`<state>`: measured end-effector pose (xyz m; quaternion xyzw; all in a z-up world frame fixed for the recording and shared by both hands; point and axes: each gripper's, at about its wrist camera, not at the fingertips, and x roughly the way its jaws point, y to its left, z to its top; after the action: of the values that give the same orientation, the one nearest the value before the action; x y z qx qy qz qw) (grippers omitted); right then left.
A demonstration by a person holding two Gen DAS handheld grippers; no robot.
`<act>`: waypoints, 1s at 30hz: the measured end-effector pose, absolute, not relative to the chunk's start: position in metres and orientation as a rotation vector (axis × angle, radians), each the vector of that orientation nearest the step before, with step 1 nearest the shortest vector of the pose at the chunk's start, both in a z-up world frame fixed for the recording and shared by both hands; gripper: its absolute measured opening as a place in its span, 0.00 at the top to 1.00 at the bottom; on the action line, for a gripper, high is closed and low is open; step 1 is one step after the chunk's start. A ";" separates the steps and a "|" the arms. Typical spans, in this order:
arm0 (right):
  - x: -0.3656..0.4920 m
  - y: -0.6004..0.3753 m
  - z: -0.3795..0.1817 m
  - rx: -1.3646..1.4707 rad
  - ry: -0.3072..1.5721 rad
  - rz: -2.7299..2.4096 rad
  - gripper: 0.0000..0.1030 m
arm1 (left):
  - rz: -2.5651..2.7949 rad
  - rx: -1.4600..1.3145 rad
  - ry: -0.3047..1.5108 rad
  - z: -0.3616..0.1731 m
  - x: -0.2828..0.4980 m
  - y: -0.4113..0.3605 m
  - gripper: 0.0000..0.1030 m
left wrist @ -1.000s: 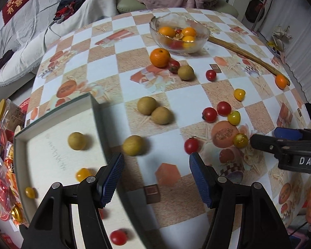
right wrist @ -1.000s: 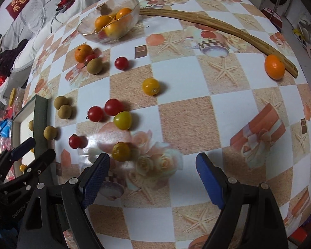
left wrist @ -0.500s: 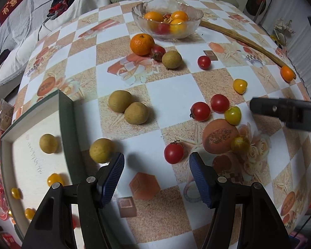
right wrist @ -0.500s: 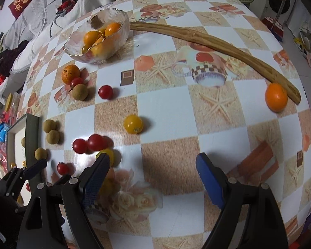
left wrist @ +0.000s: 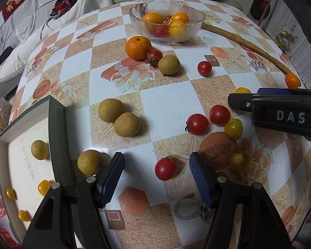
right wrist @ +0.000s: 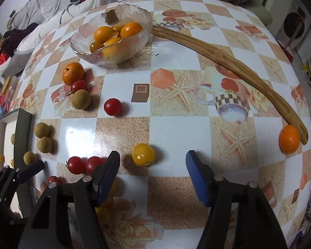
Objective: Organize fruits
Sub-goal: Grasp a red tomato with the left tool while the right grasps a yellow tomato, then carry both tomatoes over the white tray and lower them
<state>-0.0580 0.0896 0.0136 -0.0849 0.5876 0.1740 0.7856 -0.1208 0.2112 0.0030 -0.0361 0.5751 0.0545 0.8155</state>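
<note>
My left gripper point(left wrist: 156, 169) gapes wide w/ a small red cherry tomato point(left wrist: 165, 169) btwn its pads; right gripper point(right wrist: 152, 171) also wide, round yellow tomato point(right wrist: 143, 154) just ahead.

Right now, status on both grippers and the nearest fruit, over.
Left gripper open, framing small red cherry tomato. Right gripper open, empty, round yellow tomato just ahead. Nothing in the way.

Both claws farther over table point(left wrist: 168, 95)
</note>
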 end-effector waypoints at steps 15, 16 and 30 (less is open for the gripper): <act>-0.069 0.075 0.018 -0.108 1.274 0.422 0.77 | 0.059 -0.132 1.221 0.010 -0.127 0.215 0.81; -0.070 0.073 0.019 -0.101 1.275 0.421 0.77 | 0.053 -0.151 1.223 0.011 -0.128 0.217 0.81; -0.089 0.058 0.030 -0.003 1.326 0.416 0.77 | 0.026 -0.209 1.191 0.036 -0.139 0.227 0.81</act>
<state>-0.0894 0.0578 0.0299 -0.0014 0.6108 0.1915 0.7683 -0.1394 0.2273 0.0356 -0.0980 0.5600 0.0122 0.8226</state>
